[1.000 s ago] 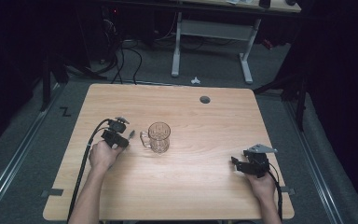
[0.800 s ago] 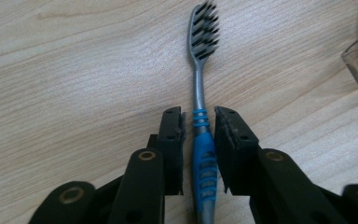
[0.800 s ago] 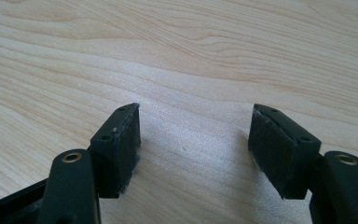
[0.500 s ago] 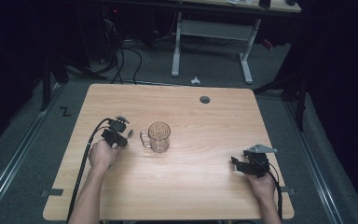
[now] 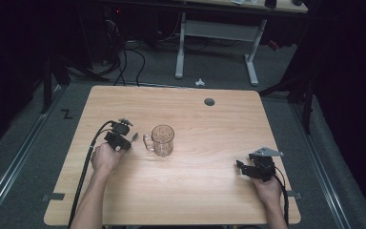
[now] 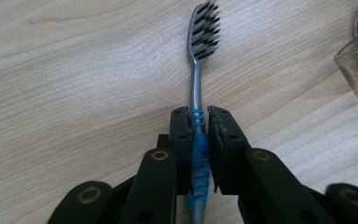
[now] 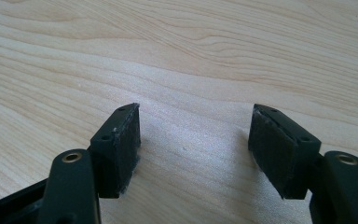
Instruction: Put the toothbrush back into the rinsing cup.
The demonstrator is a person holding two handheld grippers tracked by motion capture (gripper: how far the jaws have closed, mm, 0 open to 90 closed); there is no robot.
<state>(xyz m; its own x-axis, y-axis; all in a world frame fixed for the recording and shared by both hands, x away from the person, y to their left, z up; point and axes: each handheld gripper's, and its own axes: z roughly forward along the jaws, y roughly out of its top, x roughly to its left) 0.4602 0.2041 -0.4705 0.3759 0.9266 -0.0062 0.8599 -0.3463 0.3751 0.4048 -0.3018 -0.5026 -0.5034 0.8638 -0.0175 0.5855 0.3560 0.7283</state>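
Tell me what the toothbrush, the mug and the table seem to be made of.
Toothbrush: likely plastic, a smooth grey handle with blue ribbed bands that look rubbery, and dark and white bristles.
Mug: clear, so glass or hard clear plastic; the wood shows through it and its handle edge glints.
Table: a light wood-look top with a matt finish and visible grain, perhaps laminate.

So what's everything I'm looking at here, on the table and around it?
toothbrush: one, grey with blue grip, lying on the table, clamped in the left claw
mug: one, clear glass, mid table, handle toward the left claw
table: one, light wood, with a dark round hole near the far edge
desk: one, white legs, on the floor behind
left claw: one, black, shut on the toothbrush handle
right claw: one, black, open, nothing in it, near the table's right edge
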